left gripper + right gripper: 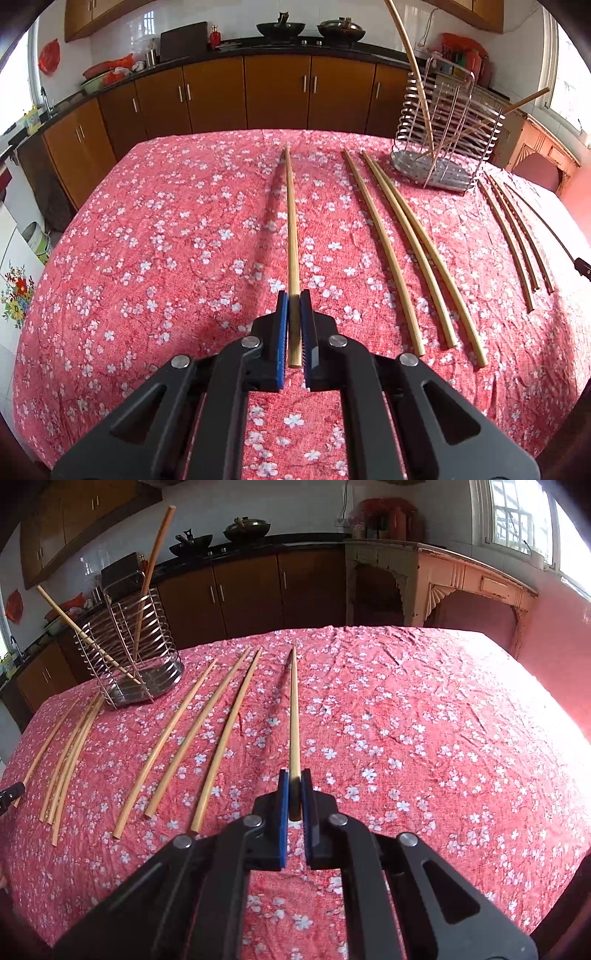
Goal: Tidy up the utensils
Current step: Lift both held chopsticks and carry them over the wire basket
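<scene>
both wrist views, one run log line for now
left tool: shut on chopstick | right tool: shut on chopstick | holder: two chopsticks inside

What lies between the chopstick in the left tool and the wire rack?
Three loose chopsticks lie on the cloth there, shown in the left wrist view.

A pale bamboo chopstick (pixel 291 236) lies lengthwise between blue pads, tip pointing far. To its right three more chopsticks (pixel 402 240) lie loose on the cloth, roughly parallel, and a darker bundle of thin chopsticks (pixel 517 236) lies further right. The wire utensil holder (pixel 443 140) stands upright at far right, two chopsticks leaning inside it. Another clamped chopstick (pixel 294 720) points far.
</scene>
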Demonstrator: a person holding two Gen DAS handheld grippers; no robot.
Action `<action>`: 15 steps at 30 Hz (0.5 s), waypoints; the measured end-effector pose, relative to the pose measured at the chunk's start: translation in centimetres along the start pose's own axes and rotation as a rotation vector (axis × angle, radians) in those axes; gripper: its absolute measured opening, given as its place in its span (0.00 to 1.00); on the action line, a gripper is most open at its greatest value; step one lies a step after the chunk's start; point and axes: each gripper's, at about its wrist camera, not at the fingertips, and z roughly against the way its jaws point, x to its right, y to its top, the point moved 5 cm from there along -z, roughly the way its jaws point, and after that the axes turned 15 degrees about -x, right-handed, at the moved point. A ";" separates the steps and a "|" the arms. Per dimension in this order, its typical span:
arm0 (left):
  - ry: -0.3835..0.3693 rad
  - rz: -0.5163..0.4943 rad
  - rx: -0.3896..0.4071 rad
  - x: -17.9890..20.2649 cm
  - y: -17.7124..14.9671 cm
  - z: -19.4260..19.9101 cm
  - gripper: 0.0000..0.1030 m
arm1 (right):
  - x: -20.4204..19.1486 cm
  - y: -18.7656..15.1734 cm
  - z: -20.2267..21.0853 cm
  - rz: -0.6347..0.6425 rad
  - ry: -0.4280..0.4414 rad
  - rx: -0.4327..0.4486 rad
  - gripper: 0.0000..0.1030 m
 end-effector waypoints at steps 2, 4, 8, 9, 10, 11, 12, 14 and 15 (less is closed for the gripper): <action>-0.010 -0.001 0.047 -0.2 0.4 1.6 0.06 | 0.0 0.4 1.5 0.001 0.002 0.042 0.07; -0.016 -0.003 0.098 -0.3 0.8 3.4 0.06 | 0.1 0.9 3.0 0.000 0.005 0.088 0.07; -0.033 0.005 0.193 -0.3 1.8 6.4 0.06 | 0.2 2.3 5.8 -0.002 0.011 0.178 0.07; -0.039 0.010 0.217 -0.4 2.1 7.1 0.06 | 0.1 2.6 6.4 -0.004 0.011 0.198 0.07; -0.044 0.018 0.239 -0.4 2.7 7.8 0.06 | 0.1 3.1 7.0 -0.006 0.016 0.220 0.07; -0.049 0.025 0.257 -0.5 3.1 8.4 0.06 | 0.1 3.4 7.5 -0.009 0.023 0.237 0.07; -0.053 0.032 0.276 -0.4 3.3 9.0 0.06 | 0.2 3.9 8.0 -0.013 0.029 0.255 0.07; -0.061 0.045 0.313 -0.4 4.0 10.0 0.06 | 0.3 4.7 8.8 -0.020 0.039 0.287 0.07; -0.062 0.049 0.328 -0.5 4.2 10.4 0.06 | 0.3 5.1 9.2 -0.025 0.043 0.302 0.07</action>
